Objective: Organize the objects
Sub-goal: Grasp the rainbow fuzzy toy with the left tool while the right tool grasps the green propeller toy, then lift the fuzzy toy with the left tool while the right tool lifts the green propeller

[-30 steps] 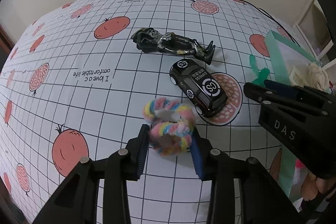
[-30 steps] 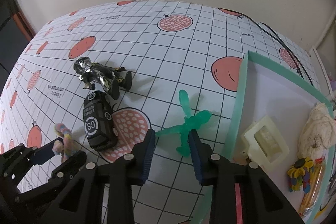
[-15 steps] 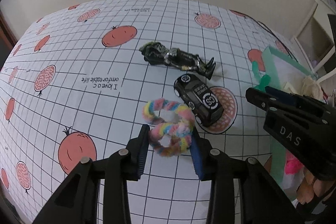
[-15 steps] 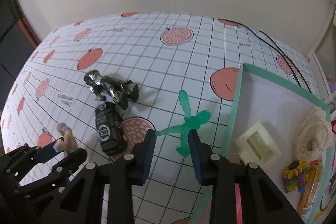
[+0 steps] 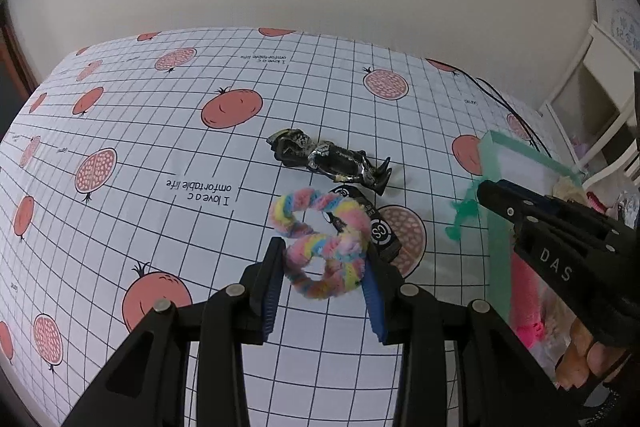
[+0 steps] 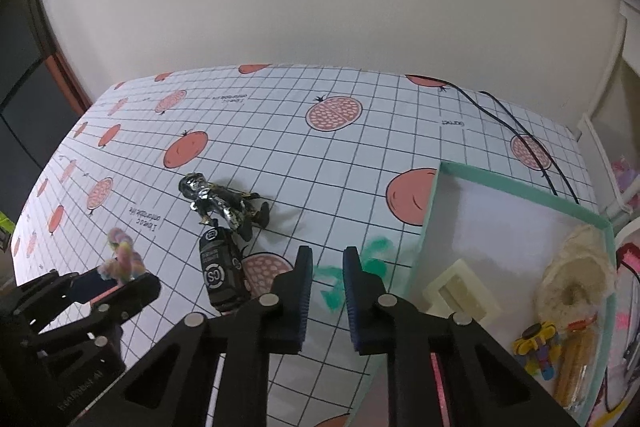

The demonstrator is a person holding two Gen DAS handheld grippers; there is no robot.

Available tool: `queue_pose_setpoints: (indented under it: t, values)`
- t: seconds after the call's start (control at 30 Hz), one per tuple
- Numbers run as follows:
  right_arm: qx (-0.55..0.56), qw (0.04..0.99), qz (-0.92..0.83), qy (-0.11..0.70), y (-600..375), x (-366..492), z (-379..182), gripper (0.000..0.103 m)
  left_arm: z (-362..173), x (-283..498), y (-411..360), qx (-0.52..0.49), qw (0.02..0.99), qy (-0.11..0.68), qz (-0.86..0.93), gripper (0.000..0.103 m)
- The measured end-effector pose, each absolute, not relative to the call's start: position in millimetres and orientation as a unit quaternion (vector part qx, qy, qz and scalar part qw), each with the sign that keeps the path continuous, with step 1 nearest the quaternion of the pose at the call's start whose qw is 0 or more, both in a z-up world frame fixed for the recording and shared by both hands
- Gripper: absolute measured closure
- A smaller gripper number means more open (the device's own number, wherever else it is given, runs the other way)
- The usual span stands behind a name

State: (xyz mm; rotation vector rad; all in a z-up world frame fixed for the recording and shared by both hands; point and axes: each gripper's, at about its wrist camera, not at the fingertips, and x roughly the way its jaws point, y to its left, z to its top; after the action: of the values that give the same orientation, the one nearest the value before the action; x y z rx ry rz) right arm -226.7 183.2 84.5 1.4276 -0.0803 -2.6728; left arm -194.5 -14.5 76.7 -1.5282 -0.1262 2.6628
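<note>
- we count two grippers, one per hand. the left gripper (image 5: pixel 325 269) has its two blue-padded fingers (image 5: pixel 272 287) clamped on one pastel rainbow fuzzy loop toy (image 5: pixel 320 247), which hangs off the tablecloth (image 5: pixel 160 155) between the pads.
- the right gripper (image 6: pixel 325 281) has just been closing its jaws; the one green stick figure (image 6: pixel 352 275) sits between the fingers (image 6: pixel 352 291), blurred, and the pads look pressed on its lower part. from the left wrist view the same figure (image 5: pixel 462 215) hangs at the tip of the right gripper (image 5: pixel 486 193), just beside the box wall.
- one dark metallic action figure (image 6: pixel 224 205) lies on its side on the tablecloth, limbs sprawled.
- one black toy car (image 6: pixel 220 271) sits just below the action figure, nearly touching its feet, partly over a printed pomegranate slice.
- one teal-rimmed box (image 6: pixel 436 195) stands at the right edge of the table. inside we count: one cream rectangular frame-like piece (image 6: pixel 460 287), one fluffy cream plush (image 6: pixel 576 271), one small yellow-and-multicolour toy (image 6: pixel 536 347), and one orange-brown packet (image 6: pixel 576 367) beside it; what the packet holds we cannot tell.
- one dark cable (image 6: pixel 516 135) runs across the far right of the cloth, past the box corner.
- the cloth is a white grid with red fruit prints and short lines of text.
- a bit of a hand (image 5: pixel 580 355) shows under the right gripper's body in the left wrist view.
</note>
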Motion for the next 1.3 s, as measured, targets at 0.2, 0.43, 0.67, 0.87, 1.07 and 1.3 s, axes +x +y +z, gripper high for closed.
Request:
queue_pose_setpoints:
  t: [0.2, 0.43, 0.67, 0.87, 1.07, 1.3]
  values:
    - [0.476, 0.054, -0.877, -0.037, 185, -230, 75, 0.088, 73, -195, -19, -0.504, 0.032, -0.055, 0.861, 0.065]
    - [0.491, 0.039, -0.87, -0.033, 184, -237, 57, 0.08, 73, -197, -26, -0.504, 0.032, -0.072, 0.86, 0.065]
    - [0.498, 0.033, -0.866, -0.03, 184, -245, 43, 0.049, 72, -199, -26, -0.507, 0.036, -0.076, 0.858, 0.065]
    - [0.498, 0.031, -0.867, -0.017, 177, -250, 37, 0.037, 71, -200, -27, -0.508, 0.039, -0.078, 0.857, 0.065]
    - [0.491, 0.017, -0.871, 0.017, 169, -253, 34, 0.033, 68, -201, -25, -0.512, 0.041, -0.079, 0.854, 0.065]
    - [0.493, 0.006, -0.869, 0.031, 167, -257, 31, 0.043, 63, -205, -22, -0.516, 0.038, -0.074, 0.852, 0.065]
